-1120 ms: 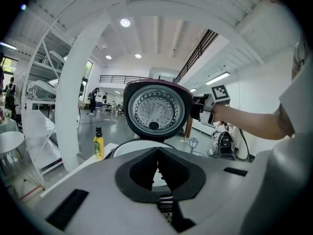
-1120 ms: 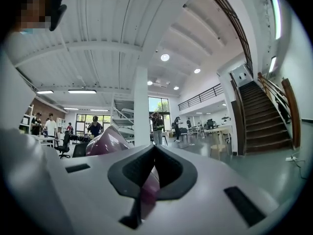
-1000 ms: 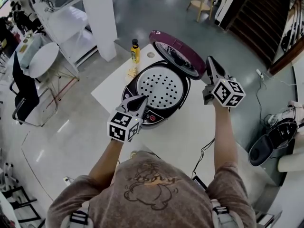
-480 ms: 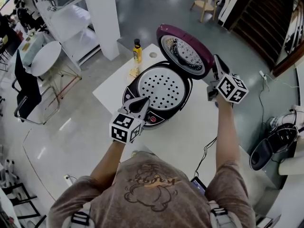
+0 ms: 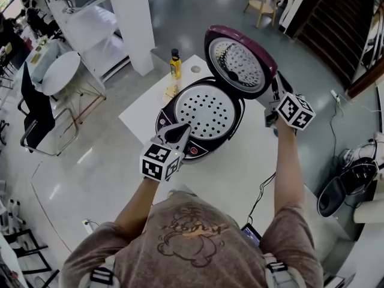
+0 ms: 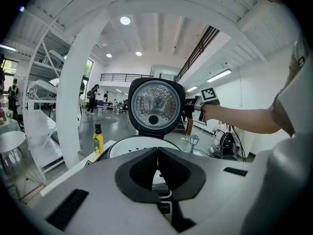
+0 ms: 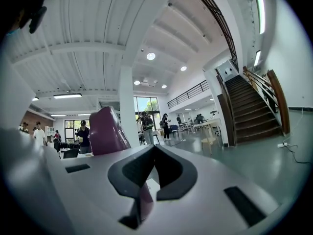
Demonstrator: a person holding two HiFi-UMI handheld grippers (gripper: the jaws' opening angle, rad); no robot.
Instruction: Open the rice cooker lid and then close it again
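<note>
The rice cooker (image 5: 201, 110) stands on the white table (image 5: 240, 161) with its perforated inner plate showing. Its maroon lid (image 5: 240, 56) is open and stands nearly upright, with the silver inner face towards me. My right gripper (image 5: 277, 81) is shut and empty, with its tip at the lid's right rear edge; I cannot tell if they touch. In the right gripper view the lid's maroon back (image 7: 105, 131) rises just left of the shut right gripper (image 7: 154, 151). My left gripper (image 5: 180, 129) is shut, held over the cooker's front panel. In the left gripper view the left gripper (image 6: 157, 153) faces the lid (image 6: 155, 106).
A yellow bottle (image 5: 175, 65) stands at the table's far corner, left of the cooker. A dark cable (image 5: 264, 191) runs off the table's near right edge. A white pillar (image 5: 135, 23) and a round table with chairs (image 5: 60, 71) stand to the left.
The lid has swung from leaning back to nearly upright. The right gripper has followed along its right edge. The left gripper has stayed where it was.
</note>
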